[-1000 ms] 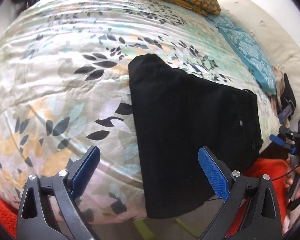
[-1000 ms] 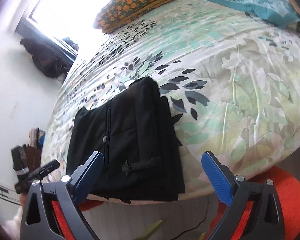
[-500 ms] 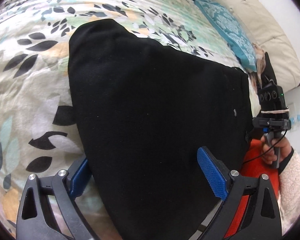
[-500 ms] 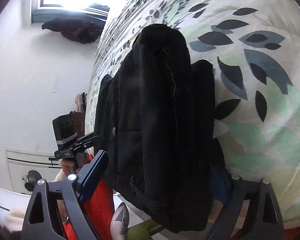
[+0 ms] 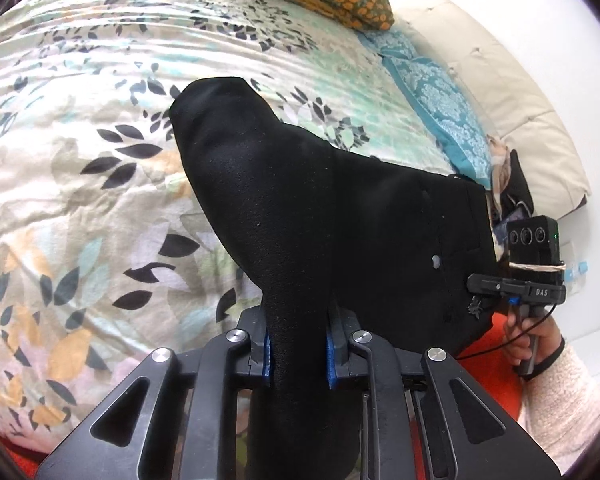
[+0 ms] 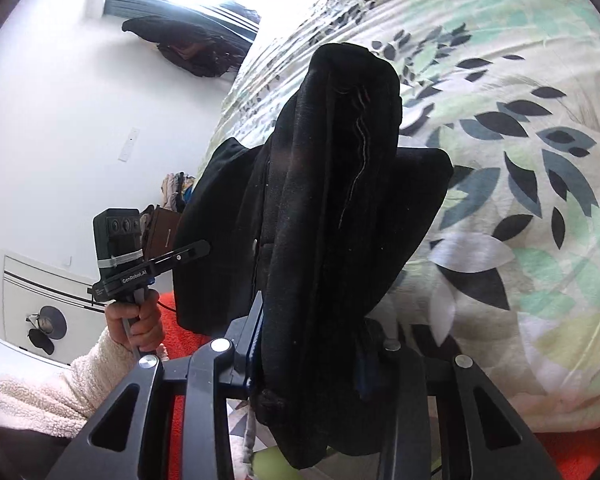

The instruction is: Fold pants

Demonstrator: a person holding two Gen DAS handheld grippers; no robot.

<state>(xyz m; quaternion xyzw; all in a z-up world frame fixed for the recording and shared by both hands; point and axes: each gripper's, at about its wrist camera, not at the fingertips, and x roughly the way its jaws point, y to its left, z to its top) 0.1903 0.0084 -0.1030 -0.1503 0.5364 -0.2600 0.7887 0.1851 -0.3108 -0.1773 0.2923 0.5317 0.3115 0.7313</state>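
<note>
Left wrist view: the bed (image 5: 80, 184) is shown carrying the black pants (image 5: 320, 208) at its near edge. The near hem is clamped by the left tool (image 5: 298, 354) and right tool (image 6: 312, 360). A further fold is judged underway; lifting toward the far edge is called for.

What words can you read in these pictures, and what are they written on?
"DAS" stands on the black bar of the right gripper, seen from the left wrist camera.
"GenRobot.AI" stands on the black bar of the left gripper, seen from the right wrist camera.
No readable text on the black pants.
</note>
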